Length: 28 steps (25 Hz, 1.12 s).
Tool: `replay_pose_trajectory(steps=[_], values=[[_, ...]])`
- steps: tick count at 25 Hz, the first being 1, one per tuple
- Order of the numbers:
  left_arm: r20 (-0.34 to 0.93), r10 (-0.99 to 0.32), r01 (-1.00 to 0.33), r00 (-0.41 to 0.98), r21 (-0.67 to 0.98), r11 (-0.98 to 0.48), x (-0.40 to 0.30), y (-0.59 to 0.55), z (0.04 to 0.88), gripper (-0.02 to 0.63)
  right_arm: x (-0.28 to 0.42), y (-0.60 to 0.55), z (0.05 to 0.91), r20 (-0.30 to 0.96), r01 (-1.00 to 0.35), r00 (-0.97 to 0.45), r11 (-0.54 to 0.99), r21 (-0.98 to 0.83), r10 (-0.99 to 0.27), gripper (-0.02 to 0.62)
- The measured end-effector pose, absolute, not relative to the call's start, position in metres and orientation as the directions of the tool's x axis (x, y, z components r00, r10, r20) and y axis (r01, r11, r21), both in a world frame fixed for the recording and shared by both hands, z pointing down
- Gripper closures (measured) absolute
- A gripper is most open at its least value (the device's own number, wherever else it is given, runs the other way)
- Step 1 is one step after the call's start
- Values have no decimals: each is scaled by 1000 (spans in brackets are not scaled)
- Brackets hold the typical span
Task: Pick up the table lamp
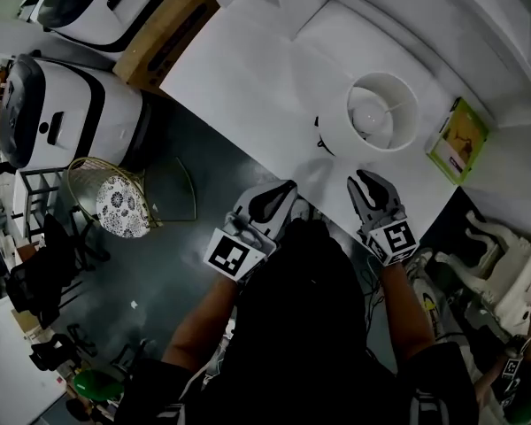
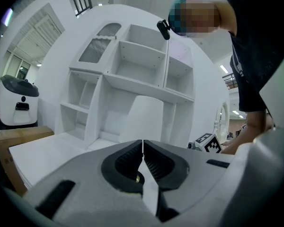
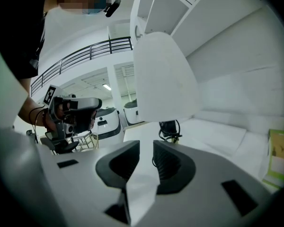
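The table lamp [image 1: 382, 113] stands on the white table [image 1: 239, 87], its round white shade seen from above, a black cord [image 1: 320, 140] at its left. Both grippers hover at the table's near edge, short of the lamp. My left gripper [image 1: 286, 191] is shut, its jaws [image 2: 142, 144] touching with nothing between them; the lamp shade [image 2: 142, 119] stands ahead of it. My right gripper [image 1: 361, 181] points at the lamp, its jaws [image 3: 146, 146] open by a narrow gap and empty. The shade [image 3: 163, 79] fills the right gripper view, with the black cord [image 3: 169, 129] at its foot.
A green book [image 1: 457, 140] lies on the table right of the lamp. White shelving [image 2: 132, 74] rises behind the table. A cardboard box [image 1: 164, 34], two white machines [image 1: 62, 113] and a gold wire basket [image 1: 115, 193] stand on the floor to the left.
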<state>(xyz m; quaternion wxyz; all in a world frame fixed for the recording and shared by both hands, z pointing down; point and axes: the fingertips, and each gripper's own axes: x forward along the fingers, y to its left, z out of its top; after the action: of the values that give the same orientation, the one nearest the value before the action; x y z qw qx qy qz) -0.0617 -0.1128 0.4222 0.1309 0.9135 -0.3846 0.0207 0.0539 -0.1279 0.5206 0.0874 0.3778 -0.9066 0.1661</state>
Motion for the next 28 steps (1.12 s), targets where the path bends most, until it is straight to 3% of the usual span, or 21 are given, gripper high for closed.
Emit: replay_pose_trajectory(steps=[28], values=[[184, -735, -756, 653, 212, -619, -93, -125, 501, 581, 66, -178, 611, 350, -833, -550, 526, -171, -758, 515]])
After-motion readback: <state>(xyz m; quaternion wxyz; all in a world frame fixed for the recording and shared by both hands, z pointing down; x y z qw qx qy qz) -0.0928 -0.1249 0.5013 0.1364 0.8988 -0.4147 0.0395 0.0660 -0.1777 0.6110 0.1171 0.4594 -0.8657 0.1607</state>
